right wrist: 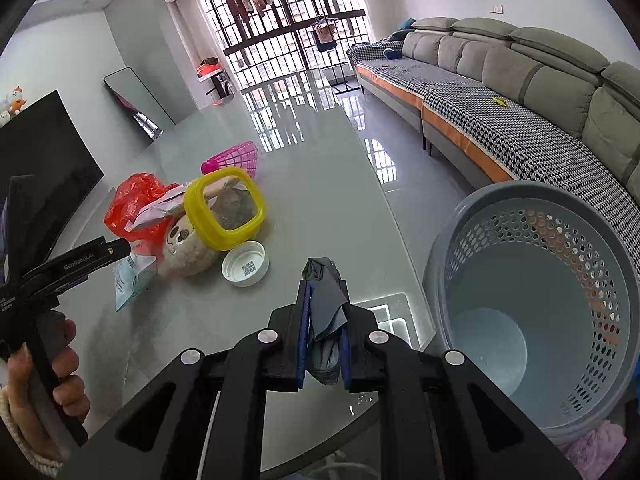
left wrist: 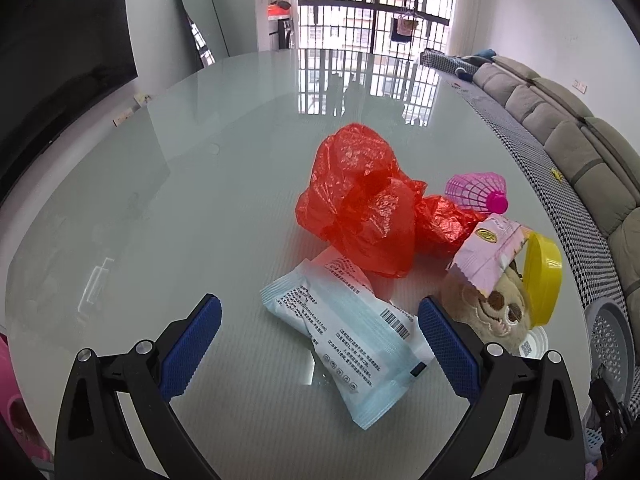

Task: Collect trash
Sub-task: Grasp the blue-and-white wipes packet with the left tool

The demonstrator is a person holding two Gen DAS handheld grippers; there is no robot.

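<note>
My left gripper [left wrist: 320, 316] stands open above a pale blue wipes packet [left wrist: 352, 336] that lies flat on the glass table [left wrist: 180, 200]; its blue pads do not touch it. Behind the packet sit a crumpled red plastic bag [left wrist: 360, 200] and a pink snack wrapper [left wrist: 490, 252] draped over a plush toy [left wrist: 492, 312]. My right gripper [right wrist: 325, 280] is shut on a dark grey crumpled wrapper [right wrist: 328, 300], held over the table's near right edge. A grey perforated trash basket [right wrist: 536, 308] stands just right of it, off the table.
A yellow-rimmed lid [right wrist: 224, 208] leans on the plush toy; a white bottle cap [right wrist: 245, 263] lies in front. A pink plastic shuttlecock [left wrist: 478, 192] rests behind the bag. A grey sofa [right wrist: 520, 80] lines the right wall. A hand [right wrist: 60, 364] holds the left gripper's handle.
</note>
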